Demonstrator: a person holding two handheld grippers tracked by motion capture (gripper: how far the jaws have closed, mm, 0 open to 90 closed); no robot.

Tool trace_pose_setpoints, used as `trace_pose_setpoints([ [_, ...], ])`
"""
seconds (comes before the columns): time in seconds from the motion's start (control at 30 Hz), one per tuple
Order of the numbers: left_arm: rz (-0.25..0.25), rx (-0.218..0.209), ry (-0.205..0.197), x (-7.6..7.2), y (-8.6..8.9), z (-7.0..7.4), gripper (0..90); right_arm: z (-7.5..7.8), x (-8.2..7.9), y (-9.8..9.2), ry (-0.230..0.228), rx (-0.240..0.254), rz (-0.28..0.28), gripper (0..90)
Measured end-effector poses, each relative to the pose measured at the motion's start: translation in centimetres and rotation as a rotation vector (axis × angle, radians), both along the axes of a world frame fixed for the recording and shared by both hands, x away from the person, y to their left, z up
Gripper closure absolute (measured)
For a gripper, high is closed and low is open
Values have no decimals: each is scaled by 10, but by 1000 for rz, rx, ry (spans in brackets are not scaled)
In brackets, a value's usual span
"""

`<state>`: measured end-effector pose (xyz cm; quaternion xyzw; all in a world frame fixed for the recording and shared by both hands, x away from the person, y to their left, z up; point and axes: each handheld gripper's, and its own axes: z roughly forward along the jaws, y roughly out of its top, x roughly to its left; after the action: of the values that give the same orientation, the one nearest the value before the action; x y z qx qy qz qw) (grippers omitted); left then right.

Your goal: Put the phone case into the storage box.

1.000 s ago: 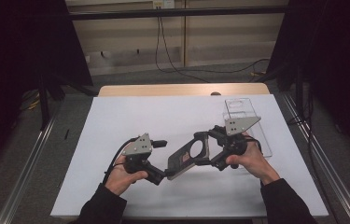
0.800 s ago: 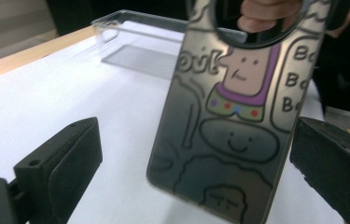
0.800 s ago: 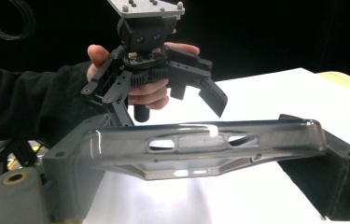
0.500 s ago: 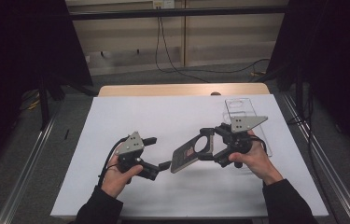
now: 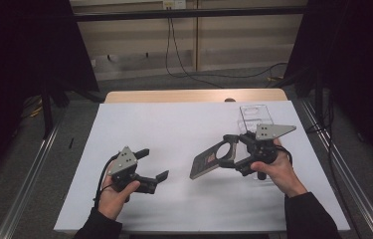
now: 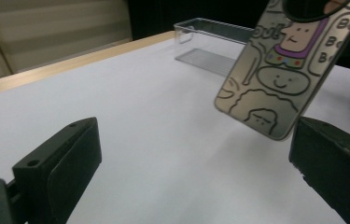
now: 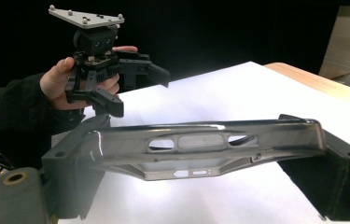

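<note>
In the high view, the right gripper [image 5: 230, 152] held a phone case [image 5: 213, 160] clamped by its edges, tilted above the white tabletop [image 5: 184, 124], while the left gripper [image 5: 151, 164] stood apart, jaws open and empty. The left gripper view cut off the case's [image 6: 290, 60] top, and its cartoon faces carried only partial lettering, "Bo". In the right gripper view the case [image 7: 200, 147] showed edge-on between the jaws, its printed side hidden.

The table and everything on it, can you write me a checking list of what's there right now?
Surface: white table, wooden edge at the far side.
Job's things: phone case with cartoon drawings, tilted, clamped in the right gripper, off the table.
Clutter: clear plastic tray at the far right.
Grippers: left gripper jaws open, holding nothing, pointed toward the case.
Cables: black cable trails from the left gripper; more on the floor beyond.
Surroundings: dark curtains, metal rails beside the table.
</note>
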<state>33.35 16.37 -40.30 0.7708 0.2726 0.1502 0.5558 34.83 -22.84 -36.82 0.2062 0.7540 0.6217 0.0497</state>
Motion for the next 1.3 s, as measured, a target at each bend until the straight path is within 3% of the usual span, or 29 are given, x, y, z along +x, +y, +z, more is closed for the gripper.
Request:
trace_pose_setpoints([
  [0.07,29,-1,4,0,5,-2,21,-1,0,-1,1,-7,-14,116],
  [0.3,91,3,-42,-8,17,-12,18,0,-1,-5,1,-13,-55,116],
  [0.53,155,-1,-34,-14,29,-18,17,1,-1,-13,7,-13,-114,116],
  [0.67,168,-6,-50,-15,39,-23,16,2,-1,-19,11,-6,-155,116],
  [1.13,297,-46,-45,-26,70,-24,13,14,-1,-36,1,23,-252,116],
  [1.3,318,-45,-73,-31,75,-24,12,23,-2,-41,-6,16,-298,116],
])
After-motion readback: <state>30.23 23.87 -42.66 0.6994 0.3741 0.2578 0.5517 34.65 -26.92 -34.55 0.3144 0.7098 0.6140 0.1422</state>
